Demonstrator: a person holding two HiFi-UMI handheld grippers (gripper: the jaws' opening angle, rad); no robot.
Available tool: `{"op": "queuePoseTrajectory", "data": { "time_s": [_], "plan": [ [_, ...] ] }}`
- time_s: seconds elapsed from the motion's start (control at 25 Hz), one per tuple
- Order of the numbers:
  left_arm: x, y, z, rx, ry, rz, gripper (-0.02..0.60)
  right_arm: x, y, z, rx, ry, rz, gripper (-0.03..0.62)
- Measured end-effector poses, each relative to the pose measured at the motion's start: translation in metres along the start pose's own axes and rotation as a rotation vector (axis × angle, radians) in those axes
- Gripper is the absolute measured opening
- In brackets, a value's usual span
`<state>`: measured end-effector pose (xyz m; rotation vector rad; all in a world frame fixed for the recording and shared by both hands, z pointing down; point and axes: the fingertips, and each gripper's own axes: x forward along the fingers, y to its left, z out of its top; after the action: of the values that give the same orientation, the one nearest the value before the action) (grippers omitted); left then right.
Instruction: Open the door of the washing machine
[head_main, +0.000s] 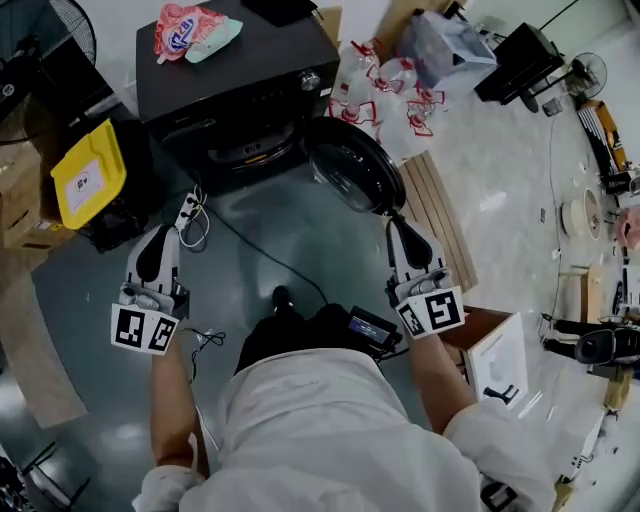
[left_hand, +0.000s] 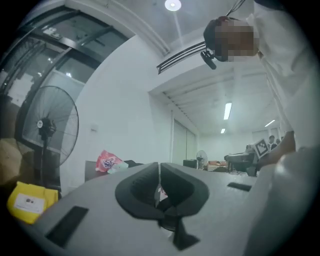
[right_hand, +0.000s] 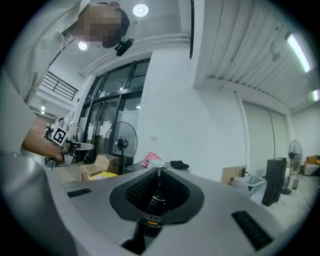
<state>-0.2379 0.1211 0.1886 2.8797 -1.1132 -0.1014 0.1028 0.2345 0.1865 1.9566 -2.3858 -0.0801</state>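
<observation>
- One washing machine (head_main: 235, 80), black, front-loader, at the top of the head view; its front faces the person.
- Door (head_main: 355, 165) is already open: round, dark, swung out to the machine's right side, w/ the drum opening (head_main: 245, 150) exposed.
- Pink bag (head_main: 190, 30) lies on top of the machine, near its left rear corner.
- Yellow container (head_main: 88, 175) sits just left of the machine.
- Power strip (head_main: 188, 208) on the floor in front of the machine, left of center, cable trailing toward the person.
- Clear bottles (head_main: 385, 90) clustered right of the machine, beyond the door.
- Wooden pallet (head_main: 435, 215) on the floor right of the machine, just past the door's edge.
- Left gripper (head_main: 168, 232): well in front of the machine, clear of it, held level; jaws clenched together, nothing between them.
- Right gripper (head_main: 398, 225): in front of the machine, near the door's lower edge but apart from it; jaws pressed together, empty.
- Standing fan (left_hand: 47, 127) left of the machine.
</observation>
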Motion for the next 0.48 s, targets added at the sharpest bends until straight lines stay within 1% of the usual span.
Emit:
{"op": "queuePoseTrajectory", "data": {
  "time_s": [0.12, 0.24, 0.36, 0.48],
  "plan": [
    [-0.035, -0.011, 0.013, 0.033, 0.0, 0.022, 0.018, -0.019, 0.019, 0.013, -0.026, -0.022, 0.024, 0.04],
    [-0.055, -0.035, 0.019, 0.032, -0.01, 0.021, 0.018, -0.048, 0.027, 0.022, -0.036, -0.057, 0.016, 0.04],
    [-0.074, -0.071, 0.028, 0.04, -0.014, -0.01, 0.018, -0.087, 0.043, 0.03, -0.04, -0.07, -0.005, 0.04],
    [-0.098, -0.11, 0.025, 0.006, -0.011, -0.062, 0.018, -0.137, 0.062, 0.036, -0.041, -0.075, -0.038, 0.04]
  ]
}}
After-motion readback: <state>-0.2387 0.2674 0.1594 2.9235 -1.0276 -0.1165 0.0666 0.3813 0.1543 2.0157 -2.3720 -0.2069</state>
